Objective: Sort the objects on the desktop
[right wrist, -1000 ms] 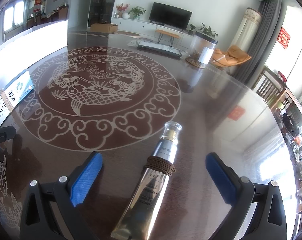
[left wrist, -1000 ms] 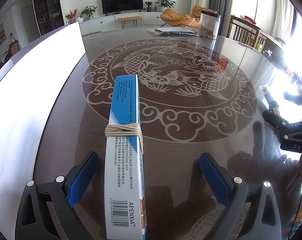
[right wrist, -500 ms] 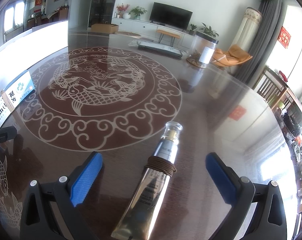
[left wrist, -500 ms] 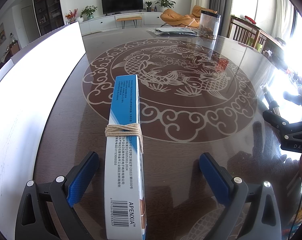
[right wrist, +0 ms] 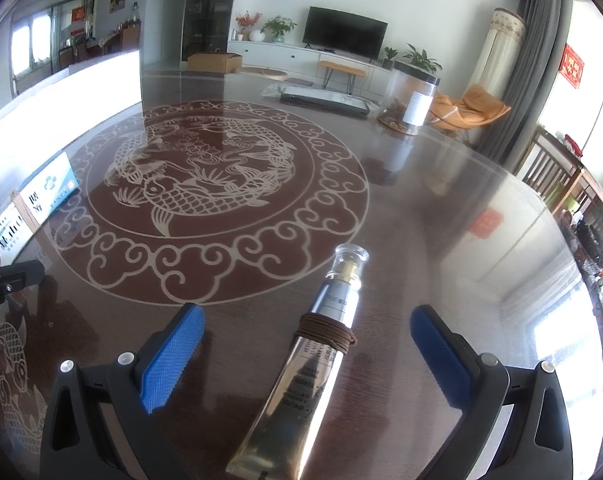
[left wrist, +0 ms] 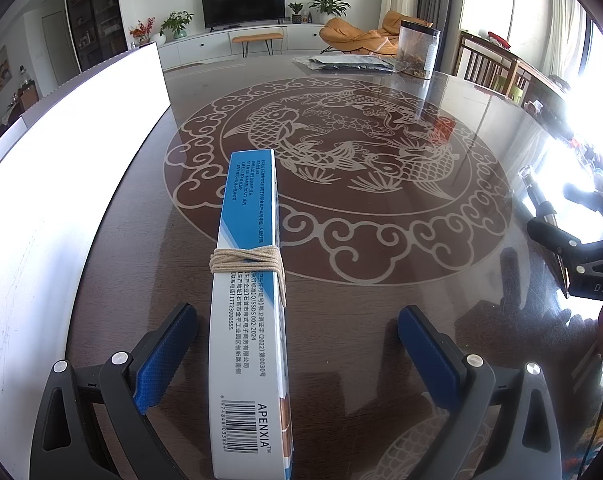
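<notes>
Left tool [left wrist: 297, 354] spread wide astride a blue-and-white twine-bound carton [left wrist: 249, 320]; right tool [right wrist: 307, 352] equally agape, empty, around a cord-wrapped metallic tube [right wrist: 313, 356], apparently poised for sorting grasps.

A clear jar [left wrist: 417, 48] stands beside a flat packet [left wrist: 351, 63] across the table [left wrist: 381, 280].

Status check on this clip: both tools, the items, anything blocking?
Left tool open, astride the string-tied blue box. Right tool open, astride the cord-wrapped gold tube. Neither gripped. Table ahead unobstructed; jar far off.
</notes>
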Tool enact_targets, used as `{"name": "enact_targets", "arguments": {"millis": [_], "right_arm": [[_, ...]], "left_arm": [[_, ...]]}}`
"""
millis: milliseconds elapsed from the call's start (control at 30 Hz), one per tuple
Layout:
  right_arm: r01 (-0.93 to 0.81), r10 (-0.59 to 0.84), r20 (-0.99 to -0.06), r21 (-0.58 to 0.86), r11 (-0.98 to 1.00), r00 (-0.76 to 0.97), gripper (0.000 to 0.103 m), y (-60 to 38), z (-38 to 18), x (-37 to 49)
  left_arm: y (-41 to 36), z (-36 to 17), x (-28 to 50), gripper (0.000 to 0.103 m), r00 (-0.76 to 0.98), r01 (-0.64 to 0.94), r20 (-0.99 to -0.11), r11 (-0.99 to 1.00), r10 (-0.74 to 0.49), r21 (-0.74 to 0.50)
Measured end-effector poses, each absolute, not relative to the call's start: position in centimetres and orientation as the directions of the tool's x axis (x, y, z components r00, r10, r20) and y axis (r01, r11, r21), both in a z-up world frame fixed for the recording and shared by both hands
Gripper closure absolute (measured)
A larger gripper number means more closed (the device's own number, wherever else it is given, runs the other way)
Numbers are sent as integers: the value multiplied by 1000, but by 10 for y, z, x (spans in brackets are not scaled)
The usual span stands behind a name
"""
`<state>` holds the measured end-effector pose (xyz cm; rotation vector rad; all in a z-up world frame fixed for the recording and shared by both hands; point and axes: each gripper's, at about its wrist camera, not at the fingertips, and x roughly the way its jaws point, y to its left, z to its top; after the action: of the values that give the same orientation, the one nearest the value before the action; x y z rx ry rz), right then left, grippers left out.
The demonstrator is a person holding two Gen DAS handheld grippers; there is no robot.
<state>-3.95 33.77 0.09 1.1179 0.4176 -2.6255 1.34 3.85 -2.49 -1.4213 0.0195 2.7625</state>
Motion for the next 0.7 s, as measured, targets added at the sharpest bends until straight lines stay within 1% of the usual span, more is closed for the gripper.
{"name": "enact_targets", "arguments": {"millis": [100, 200, 367, 533, 600, 633, 667, 700], "right_arm": [[324, -173, -741, -64, -944, -649, 0, 356, 3, -40], [319, -187, -762, -27, -947, -620, 0, 370, 1, -38], [361, -209, -802, -9, -932, -560, 0, 367, -5, -40], [380, -161, -848, -52, -923, -506, 0, 344, -11, -48], [375, -162, -844, -50, -926, -511, 1, 343, -12, -45], [366, -166, -842, -40, -930, -513, 2, 344, -13, -45], [357, -186, -839, -11, -934, -512, 12, 347, -12, -45], [337, -173, -830, -19, -941, -530, 33, 348, -9, -45]], "left_arm": [[39, -25, 13, 1, -581, -36, -813, -999, 25, -5], [39, -25, 13, 1, -581, -37, -814, -999, 26, -5], [39, -25, 12, 0, -573, -52, -819, -999, 36, -8], [35, -24, 11, 0, -558, -114, -825, -993, 84, -25], [28, -20, 14, 16, -568, -106, -818, -994, 92, -39], [24, -17, 15, 39, -575, -97, -813, -994, 92, -44], [19, -14, 13, 65, -573, -97, -812, -993, 110, -67], [13, -13, 11, 79, -563, -97, -815, -990, 137, -100]]}}
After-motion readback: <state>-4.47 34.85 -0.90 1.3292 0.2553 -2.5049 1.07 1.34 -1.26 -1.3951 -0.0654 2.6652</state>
